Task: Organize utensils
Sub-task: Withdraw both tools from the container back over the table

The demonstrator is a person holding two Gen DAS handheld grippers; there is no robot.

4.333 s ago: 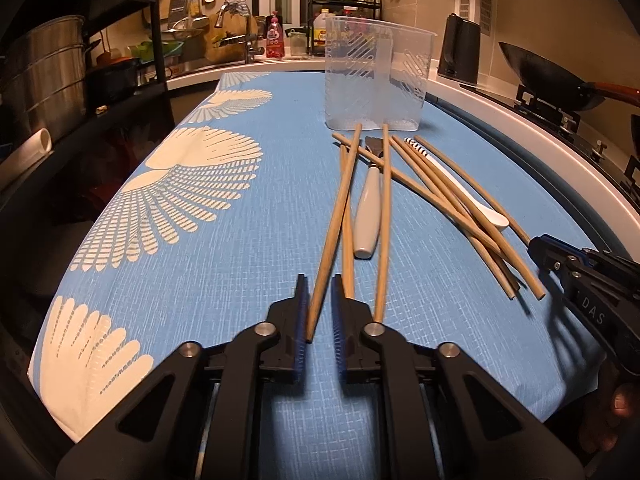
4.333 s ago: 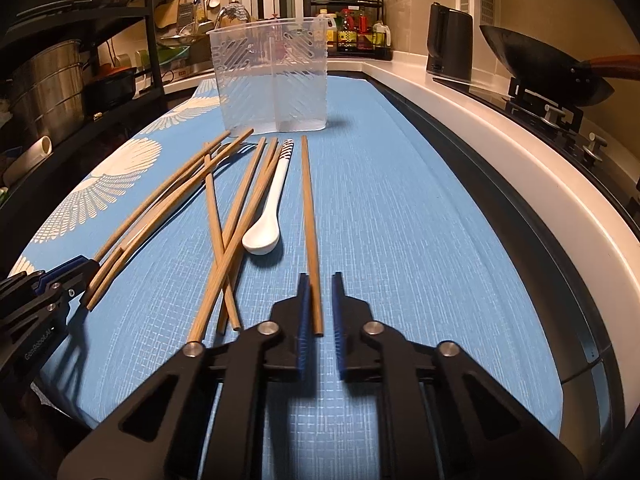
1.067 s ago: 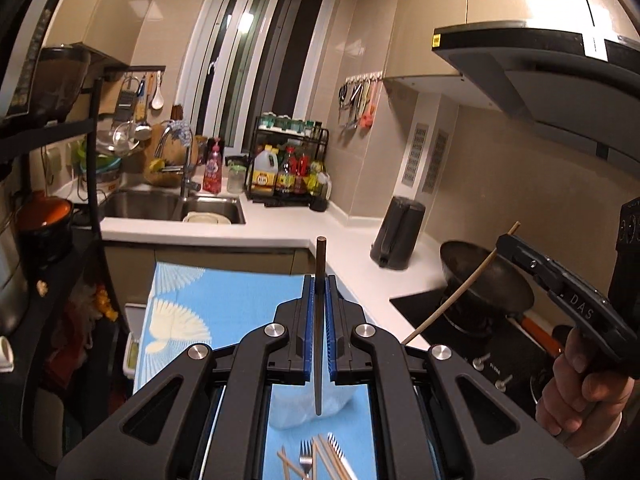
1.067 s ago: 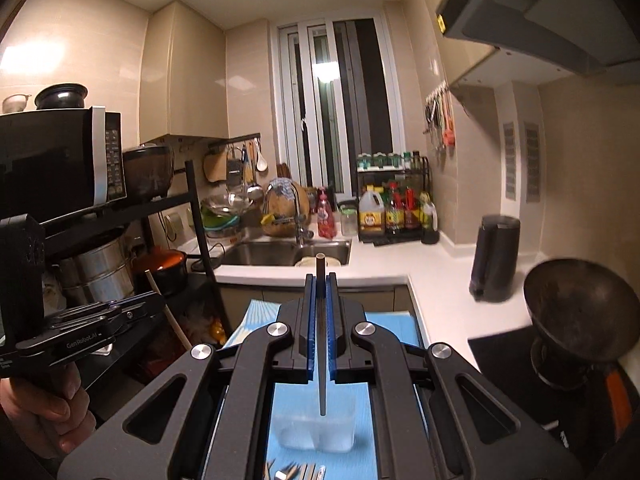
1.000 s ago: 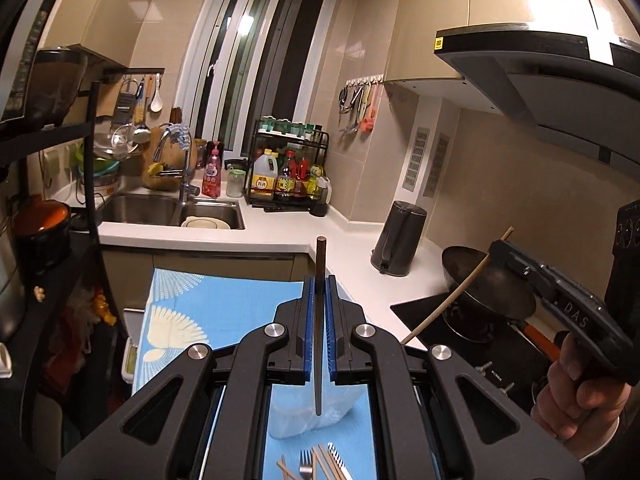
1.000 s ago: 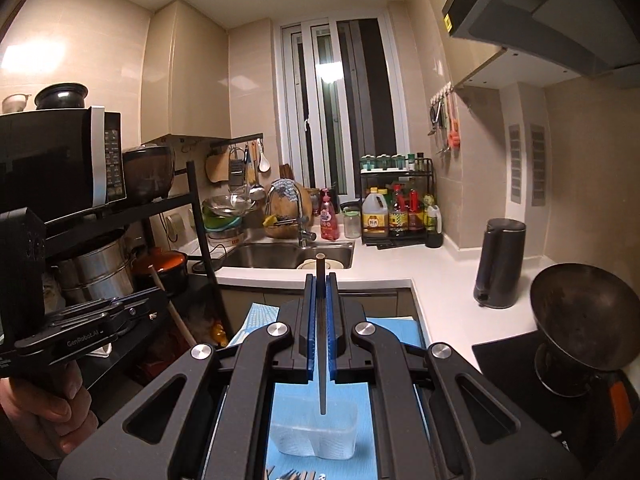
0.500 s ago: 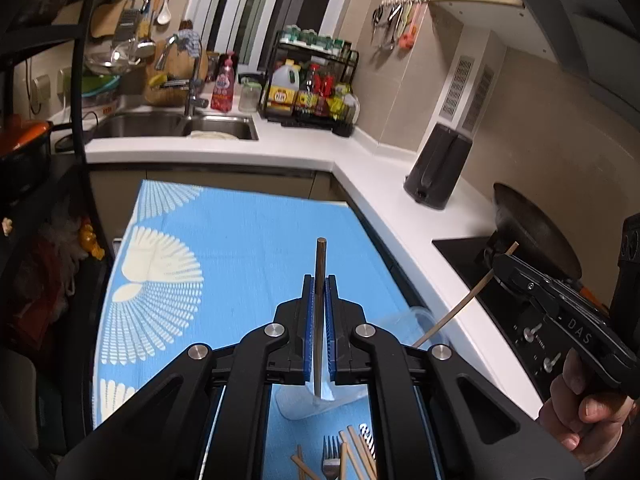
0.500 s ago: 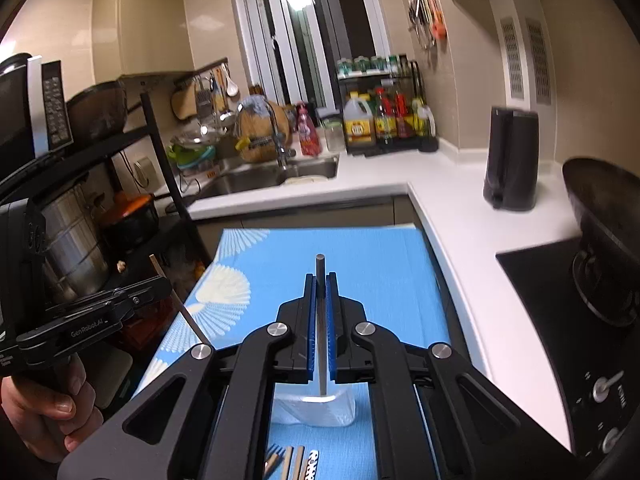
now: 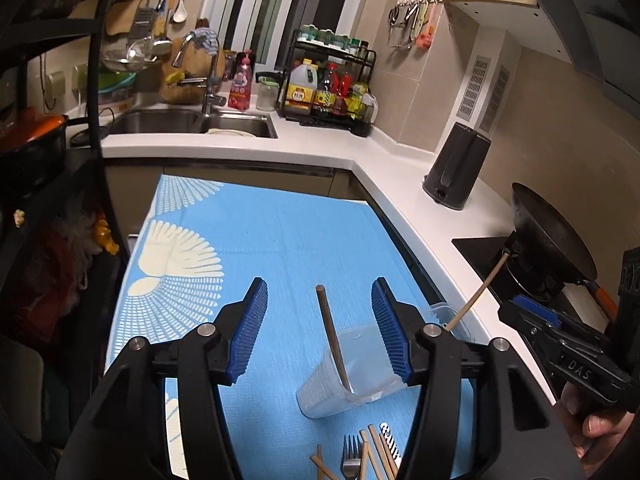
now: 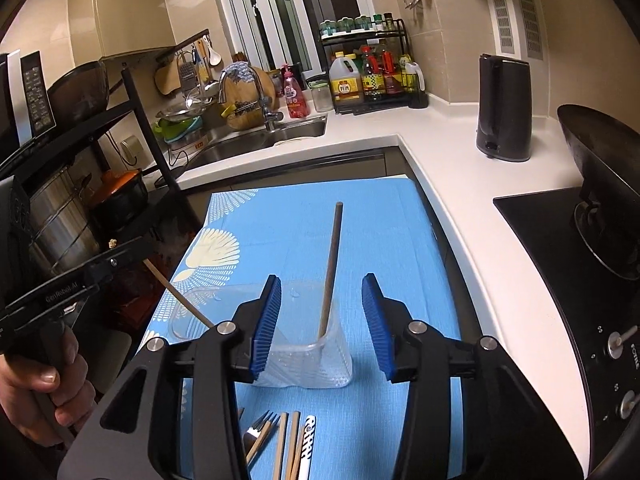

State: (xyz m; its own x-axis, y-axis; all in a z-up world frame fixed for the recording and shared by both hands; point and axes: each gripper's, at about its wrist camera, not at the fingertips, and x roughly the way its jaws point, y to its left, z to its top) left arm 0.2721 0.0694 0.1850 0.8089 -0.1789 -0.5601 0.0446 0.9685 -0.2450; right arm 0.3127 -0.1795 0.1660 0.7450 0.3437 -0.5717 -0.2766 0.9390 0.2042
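Two chopsticks are seen standing tilted inside a clear plastic container (image 9: 352, 380) on the blue-clothed desk (image 9: 280, 240): one chopstick (image 9: 332, 336) between the widely spread pads of the left gripper (image 9: 318, 330), another chopstick (image 10: 330, 268) between those of the right gripper (image 10: 320, 326). Neither gripper is closed on anything. A fork (image 10: 258, 438), further chopsticks (image 10: 288, 444) and a striped handle (image 10: 307, 442) are cut off at the lower edge, partly hidden behind the gripper bodies.
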